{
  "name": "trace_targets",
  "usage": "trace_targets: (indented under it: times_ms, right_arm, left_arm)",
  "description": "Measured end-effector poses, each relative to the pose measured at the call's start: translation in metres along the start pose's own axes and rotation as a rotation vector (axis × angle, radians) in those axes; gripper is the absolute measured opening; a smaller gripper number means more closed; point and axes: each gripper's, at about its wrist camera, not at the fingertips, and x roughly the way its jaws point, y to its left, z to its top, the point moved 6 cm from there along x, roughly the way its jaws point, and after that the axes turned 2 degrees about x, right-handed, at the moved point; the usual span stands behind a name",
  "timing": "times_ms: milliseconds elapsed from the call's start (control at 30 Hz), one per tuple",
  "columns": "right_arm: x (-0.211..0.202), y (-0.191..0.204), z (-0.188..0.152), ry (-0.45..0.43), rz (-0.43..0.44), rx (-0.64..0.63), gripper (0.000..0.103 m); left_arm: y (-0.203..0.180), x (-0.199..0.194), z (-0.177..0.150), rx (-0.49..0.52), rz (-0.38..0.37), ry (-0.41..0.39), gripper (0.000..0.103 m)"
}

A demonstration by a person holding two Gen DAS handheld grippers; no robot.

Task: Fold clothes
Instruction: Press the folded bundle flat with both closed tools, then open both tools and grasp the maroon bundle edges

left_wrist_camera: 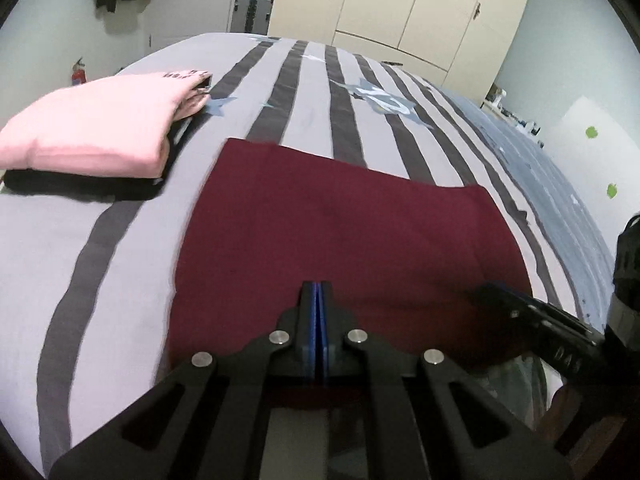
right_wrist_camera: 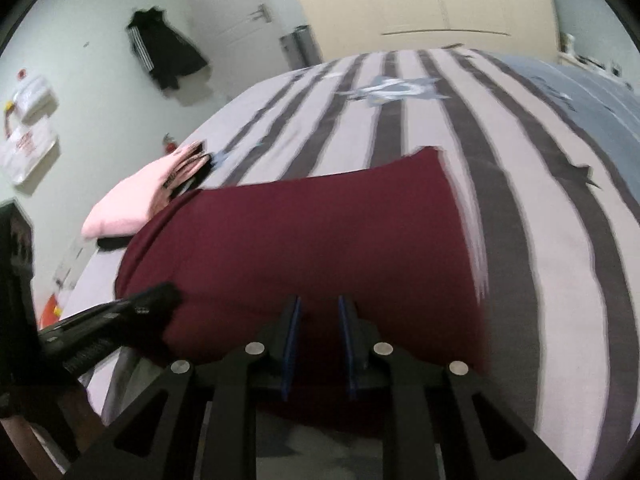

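Folded stack (left_wrist_camera: 92, 136) lies left of spread garment (left_wrist_camera: 340, 232) on bed (left_wrist_camera: 80, 280).

Left gripper (left_wrist_camera: 317, 294) jaws closed over near edge of maroon folded cloth (left_wrist_camera: 332, 232) on striped grey bedsheet (left_wrist_camera: 100, 280); pink folded garment (left_wrist_camera: 96, 128) far left.

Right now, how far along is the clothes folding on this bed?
Done: a folded pink garment stacked on a folded black one. In hand: the maroon garment, lying flat; the left gripper is shut at its near edge, the right gripper open. Left: finishing it.

Cream wardrobe (left_wrist_camera: 404, 4) behind striped bed (left_wrist_camera: 312, 92) (pale walls).
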Motion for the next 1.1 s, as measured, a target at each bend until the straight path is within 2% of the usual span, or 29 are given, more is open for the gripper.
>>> trace_targets:
  times_ms: [100, 233, 333, 500, 733, 833, 933, 1100]
  right_arm:
    - [-0.001, -0.015, -0.001, 0.014, -0.016, 0.002, 0.002]
    - [-0.009, -0.021, 0.001, 0.014, -0.032, 0.010, 0.002]
    - [-0.013, -0.026, -0.001, 0.014, -0.044, -0.003, 0.001]
    - [-0.015, -0.033, -0.005, 0.025, -0.050, -0.022, 0.000]
    - [-0.022, -0.053, -0.004, 0.031, -0.075, 0.016, 0.000]
    - [-0.032, -0.055, 0.008, 0.008, -0.106, 0.023, 0.002]
    - [-0.041, -0.058, 0.027, -0.035, -0.127, 0.046, 0.006]
    - [-0.021, -0.037, 0.068, -0.064, -0.084, 0.002, 0.006]
  left_arm:
    - [0.001, -0.003, 0.001, 0.022, -0.004, 0.011, 0.002]
    - [0.006, -0.012, 0.013, 0.038, 0.048, -0.021, 0.002]
    - [0.029, -0.005, 0.006, -0.016, 0.064, 0.006, 0.002]
    - [0.033, -0.007, 0.004, 0.013, 0.066, 0.006, 0.002]
    - [0.058, -0.008, 0.002, -0.034, 0.111, 0.031, 0.002]
    - [0.065, -0.022, 0.019, -0.062, 0.140, -0.001, 0.003]
    - [0.064, -0.026, 0.041, -0.077, 0.124, -0.035, 0.003]
    - [0.041, 0.005, 0.084, -0.030, 0.065, -0.062, 0.003]
